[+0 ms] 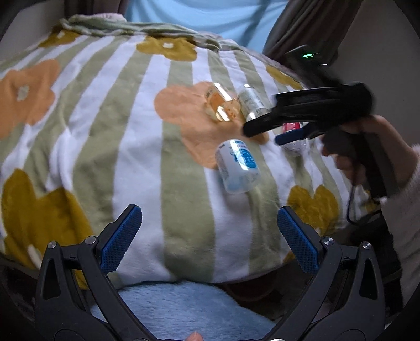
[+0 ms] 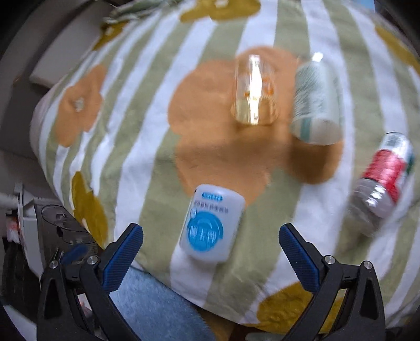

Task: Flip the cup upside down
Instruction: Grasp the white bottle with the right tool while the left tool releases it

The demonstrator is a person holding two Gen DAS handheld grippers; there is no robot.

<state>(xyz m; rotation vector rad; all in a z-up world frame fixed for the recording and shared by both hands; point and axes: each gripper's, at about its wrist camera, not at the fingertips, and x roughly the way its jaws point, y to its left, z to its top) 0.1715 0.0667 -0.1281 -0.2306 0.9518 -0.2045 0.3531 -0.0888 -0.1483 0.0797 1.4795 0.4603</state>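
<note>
Several small cups sit on a striped, flowered blanket [image 1: 131, 118]. A white cup with a blue label [image 1: 237, 168] [image 2: 210, 225] stands nearest, and my open right gripper [image 2: 211, 228] has a finger on either side of it without touching. A clear yellowish cup [image 1: 221, 102] [image 2: 253, 91] and a white-green cup [image 1: 252, 101] [image 2: 316, 105] stand farther back. A red-labelled cup [image 2: 386, 178] leans at the right, blurred. In the left wrist view the right gripper [image 1: 262, 135] hovers over that red cup [image 1: 292, 147] and partly hides it. My left gripper [image 1: 209, 211] is open and holds nothing, short of the blue-label cup.
The blanket [image 2: 147, 147] drops away at its near edge onto pale blue fluffy fabric [image 1: 183, 309]. A person in a light blue top [image 1: 204, 13] sits behind it. A hand [image 1: 367, 147] holds the right gripper. Clear plastic clutter [image 2: 65, 223] lies off the blanket's left.
</note>
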